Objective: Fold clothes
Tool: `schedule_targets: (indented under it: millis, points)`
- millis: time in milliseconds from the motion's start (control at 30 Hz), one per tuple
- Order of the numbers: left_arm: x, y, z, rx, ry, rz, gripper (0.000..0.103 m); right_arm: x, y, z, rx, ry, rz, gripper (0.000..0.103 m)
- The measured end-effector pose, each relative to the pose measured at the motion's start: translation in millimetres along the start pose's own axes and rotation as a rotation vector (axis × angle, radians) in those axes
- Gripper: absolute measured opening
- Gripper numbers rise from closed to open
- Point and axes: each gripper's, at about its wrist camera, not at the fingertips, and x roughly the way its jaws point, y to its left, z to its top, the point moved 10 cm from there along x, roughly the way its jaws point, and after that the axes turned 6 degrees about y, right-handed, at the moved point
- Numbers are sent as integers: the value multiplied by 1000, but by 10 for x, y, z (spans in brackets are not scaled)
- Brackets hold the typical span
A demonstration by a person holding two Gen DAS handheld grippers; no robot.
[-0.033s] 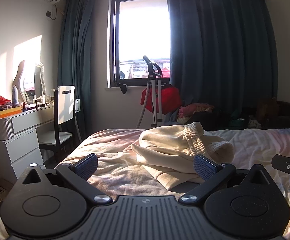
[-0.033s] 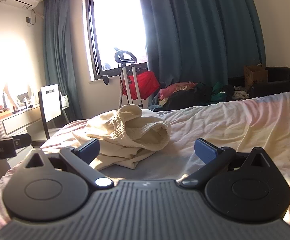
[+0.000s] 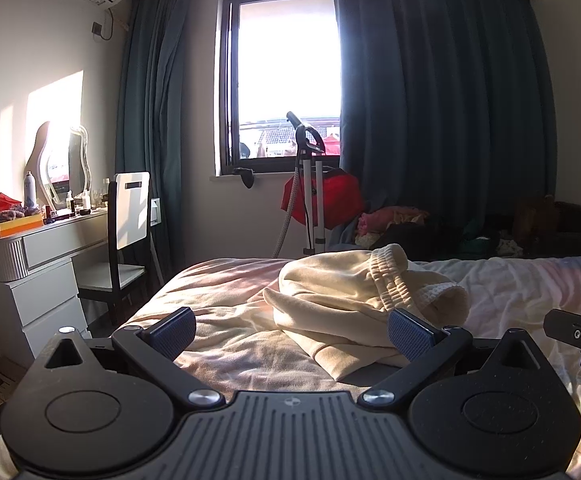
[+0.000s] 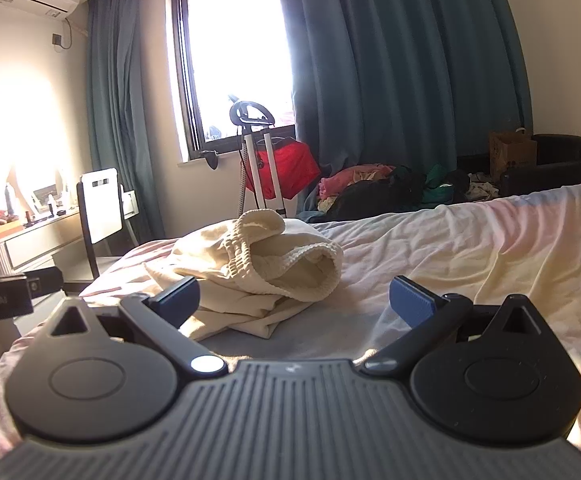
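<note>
Clothes: cream garment lies crumpled mid-frame on the bed, ribbed waistband on top.
Left gripper: I see it spread, empty, low in frame, right pad overlapping the cloth's near edge.
Right gripper: spread, empty, bunched cloth just ahead.
Risk: I could pinch several layers, or the sheet, dragging the heap instead of opening it.
Far: chair at left, window above centre; glare hides cloth edges.
</note>
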Motion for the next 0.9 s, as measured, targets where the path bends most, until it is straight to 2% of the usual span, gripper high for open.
schedule_targets:
  millis: [133, 367, 900]
  points:
    - [48, 45, -12, -28, 8, -5, 103, 2, 34, -19, -6, 15, -4, 103]
    - [37, 23, 1, 10, -16, 10, 103, 43, 53, -35, -13, 21, -1, 103]
    - [19, 63, -13, -2, -13, 16, 103, 26, 80, -49, -29, 9, -7, 103]
